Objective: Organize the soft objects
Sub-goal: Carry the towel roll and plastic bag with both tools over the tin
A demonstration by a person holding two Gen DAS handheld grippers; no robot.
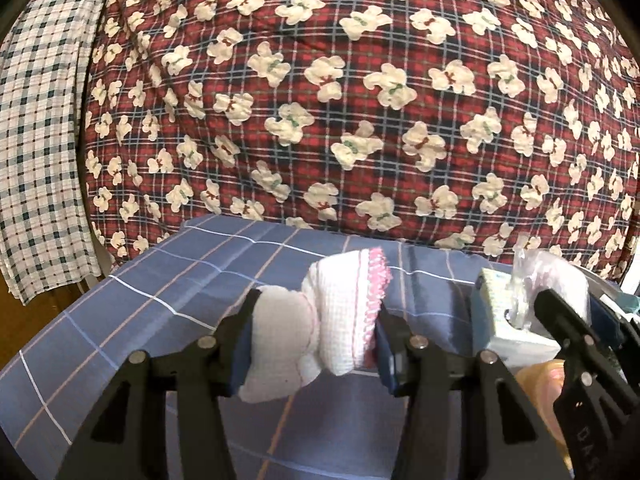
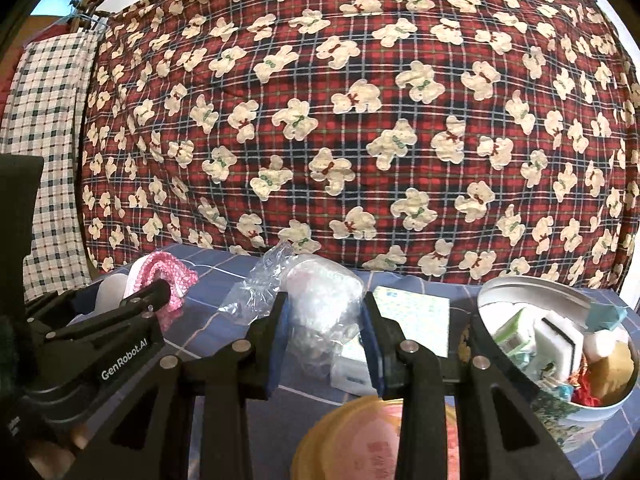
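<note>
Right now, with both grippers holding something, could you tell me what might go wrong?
1. The white cloth with pink trim droops unevenly from the left gripper and could slip.
2. The crinkly clear plastic bag in the right gripper looks slippery.
3. The round metal bowl already looks full, so additions may spill.

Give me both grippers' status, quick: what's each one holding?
Left gripper: shut on the white cloth with pink trim.
Right gripper: shut on the clear plastic bag.
</note>
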